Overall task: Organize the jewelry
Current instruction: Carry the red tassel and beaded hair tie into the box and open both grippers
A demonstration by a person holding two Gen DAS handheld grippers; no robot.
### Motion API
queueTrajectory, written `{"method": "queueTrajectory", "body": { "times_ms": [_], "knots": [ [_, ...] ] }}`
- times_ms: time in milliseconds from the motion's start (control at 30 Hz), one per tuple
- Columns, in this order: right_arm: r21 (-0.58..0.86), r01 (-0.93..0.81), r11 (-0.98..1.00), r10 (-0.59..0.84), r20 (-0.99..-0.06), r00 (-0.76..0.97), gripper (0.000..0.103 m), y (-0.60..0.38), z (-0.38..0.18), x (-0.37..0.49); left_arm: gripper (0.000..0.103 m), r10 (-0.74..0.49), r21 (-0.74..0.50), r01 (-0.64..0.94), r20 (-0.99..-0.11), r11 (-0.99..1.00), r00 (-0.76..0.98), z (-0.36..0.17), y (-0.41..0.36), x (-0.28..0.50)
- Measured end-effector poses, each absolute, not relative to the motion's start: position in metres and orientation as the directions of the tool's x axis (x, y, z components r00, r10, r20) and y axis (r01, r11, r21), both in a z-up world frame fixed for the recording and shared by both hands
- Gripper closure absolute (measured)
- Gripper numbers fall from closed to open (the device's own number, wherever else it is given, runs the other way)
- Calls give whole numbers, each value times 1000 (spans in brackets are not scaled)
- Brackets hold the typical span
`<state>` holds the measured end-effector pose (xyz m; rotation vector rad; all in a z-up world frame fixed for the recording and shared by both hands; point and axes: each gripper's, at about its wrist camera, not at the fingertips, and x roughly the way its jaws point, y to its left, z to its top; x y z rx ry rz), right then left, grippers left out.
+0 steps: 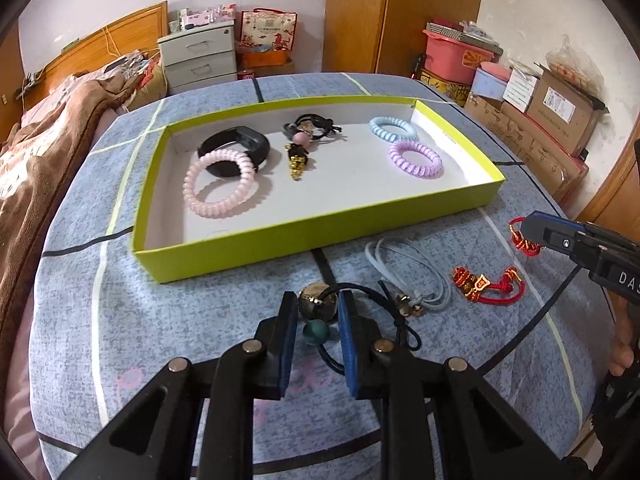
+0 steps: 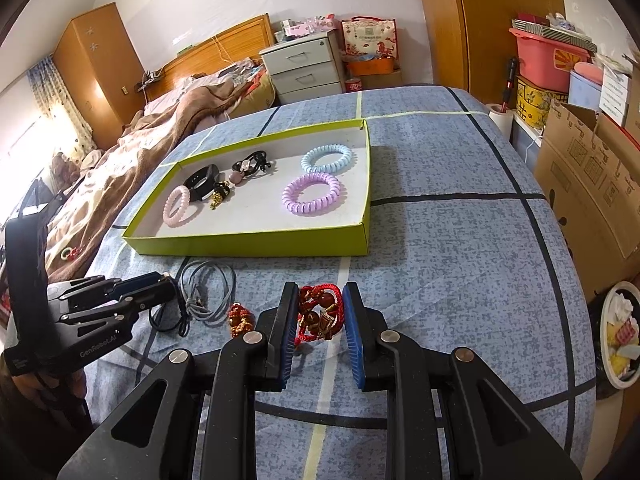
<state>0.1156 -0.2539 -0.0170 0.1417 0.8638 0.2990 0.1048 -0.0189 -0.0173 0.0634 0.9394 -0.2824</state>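
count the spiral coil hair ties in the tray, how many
3, all in the green tray: a pink one at its left end overlapping a black band, a blue one near the far right corner, a purple one just in front of it.

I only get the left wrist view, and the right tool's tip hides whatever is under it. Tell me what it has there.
Observer: The right tool has a red cord bracelet between its pads, and both pads press on it.
Operator: Describe what is strung on it.
Observer: Round dark red beads, plus a small gold-trimmed charm near the middle.
Operator: Now report what lies past the table's right edge, outside my frame.
Observer: A white dish sits low beside the table, holding yellow and white bits.
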Motion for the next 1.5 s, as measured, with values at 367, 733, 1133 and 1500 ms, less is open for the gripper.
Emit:
{"method": "queueTrajectory", "body": {
  "times_ms": [367,733,1133,1500],
  "knots": [
    [238,-221,946,324,-714,621,80,-246,-9,114,82,-236,-109,245,-776,963,584,-2,-2,100],
    [239,-262,935,354,-681,641,80,-233,12,128,82,-285,-164,248,-735,955,615,22,8,107],
    [204,-331,921,375,-686,623,80,-212,20,184,82,-300,-188,242,-738,952,604,22,4,145],
    [188,-360,914,373,-738,562,80,-194,-1,239,81,-304,-210,225,-758,952,577,7,3,178]
  ]
}}
